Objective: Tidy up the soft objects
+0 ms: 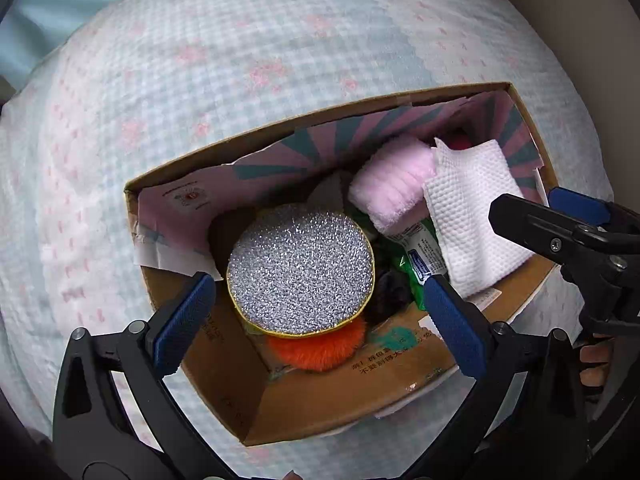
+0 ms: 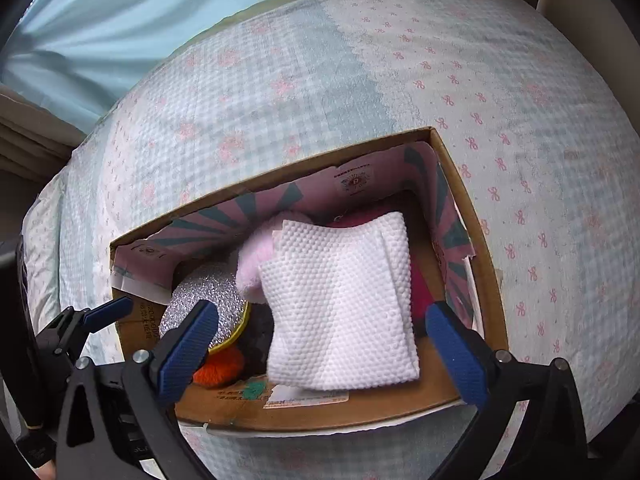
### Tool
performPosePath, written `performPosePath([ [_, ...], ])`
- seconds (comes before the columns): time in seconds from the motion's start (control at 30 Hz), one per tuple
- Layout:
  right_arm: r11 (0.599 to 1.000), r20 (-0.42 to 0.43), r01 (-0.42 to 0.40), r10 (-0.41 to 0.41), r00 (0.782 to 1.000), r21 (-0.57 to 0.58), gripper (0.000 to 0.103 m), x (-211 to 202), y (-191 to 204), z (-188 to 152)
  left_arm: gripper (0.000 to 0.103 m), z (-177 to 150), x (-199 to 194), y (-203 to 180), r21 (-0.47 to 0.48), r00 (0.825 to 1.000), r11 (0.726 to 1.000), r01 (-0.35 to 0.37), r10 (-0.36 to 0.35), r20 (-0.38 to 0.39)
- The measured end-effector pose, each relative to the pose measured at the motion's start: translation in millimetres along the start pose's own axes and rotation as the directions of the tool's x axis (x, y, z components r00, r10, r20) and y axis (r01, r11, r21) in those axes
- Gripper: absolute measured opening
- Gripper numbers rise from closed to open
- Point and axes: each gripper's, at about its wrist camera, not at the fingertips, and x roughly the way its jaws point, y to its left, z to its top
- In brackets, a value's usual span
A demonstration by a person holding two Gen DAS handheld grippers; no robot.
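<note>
Two hand-held grippers, both yours, both pointed down into one cardboard box that sits on a bed covered by a pale blue and pink quilt.

Left hand-held gripper: jaws spread wide, nothing between the blue pads; it hangs over the left part of the box, above the round silver glitter sponge.

Right hand-held gripper: jaws likewise released, pads clear of the folded white paper towel that lies below and between them.

Box contents, as you see them:
- silver glitter sponge, yellow-edged, resting on top of an orange fluffy item
- pink plush cloth, rolled, toward the far wall
- white paper towel, at the right end, partly over the pink cloth
- green packet with printed label, between sponge and towel
- dark furry item, beside the sponge; its kind cannot be told
- a red item under the towel, mostly hidden

Light blue curtain beyond the bed
</note>
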Motion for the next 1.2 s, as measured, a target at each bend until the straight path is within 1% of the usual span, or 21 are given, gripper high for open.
performPosePath([
  [0.17, 1.000, 0.012, 0.012, -0.011, 1.000, -0.013, 0.103, -9, -4, -5, 0.103, -8, -1, -1, -0.019, 1.000, 1.000, 0.011, -0.011, 0.008],
  [0.33, 1.000, 0.029, 0.001, 0.000, 1.000, -0.023, 0.103, -29, -4, -9, 0.103, -13, -23, -6, -0.031, 0.999, 1.000, 0.006, -0.004, 0.045],
  [0.43, 0.999, 0.050, -0.015, 0.018, 0.999, -0.044, 0.103, -50, -1, -10, 0.103, -15, -48, -8, -0.046, 0.997, 0.999, 0.003, 0.001, 0.081],
  [0.5, 0.998, 0.083, -0.021, 0.026, 0.996, -0.065, 0.103, -73, 2, -12, 0.103, -17, -70, -10, -0.066, 0.994, 0.998, -0.009, 0.016, 0.111],
  [0.57, 0.995, 0.125, -0.010, 0.023, 0.992, -0.099, 0.103, -101, 5, -13, 0.103, -20, -97, -12, -0.101, 0.988, 0.994, -0.031, 0.046, 0.149],
  [0.63, 0.991, 0.167, -0.005, 0.028, 0.986, -0.133, 0.103, -134, 7, -15, 0.103, -25, -129, -16, -0.139, 0.977, 0.989, -0.041, 0.069, 0.201],
  [0.7, 0.985, 0.208, -0.005, 0.041, 0.977, -0.170, 0.103, -169, 7, -16, 0.103, -32, -166, -23, -0.173, 0.959, 0.983, -0.055, 0.100, 0.264],
  [0.77, 0.979, 0.254, 0.001, 0.052, 0.966, -0.204, 0.103, -205, 4, -18, 0.103, -39, -204, -34, -0.209, 0.936, 0.976, -0.062, 0.129, 0.327],
  [0.9, 0.972, 0.364, 0.032, 0.056, 0.930, -0.233, 0.103, -279, -7, -26, 0.103, -57, -279, -62, -0.259, 0.875, 0.964, -0.057, 0.173, 0.451],
  [1.0, 0.965, 0.436, 0.062, 0.058, 0.898, -0.256, 0.103, -329, -14, -36, 0.103, -70, -324, -86, -0.276, 0.837, 0.959, -0.067, 0.204, 0.508],
  [1.1, 0.960, 0.488, 0.069, 0.076, 0.870, -0.272, 0.103, -367, -22, -47, 0.103, -85, -364, -109, -0.306, 0.786, 0.950, -0.060, 0.235, 0.572],
  [1.2, 0.957, 0.553, 0.105, 0.065, 0.831, -0.271, 0.103, -397, -31, -59, 0.103, -99, -395, -128, -0.321, 0.737, 0.946, -0.038, 0.244, 0.631],
])
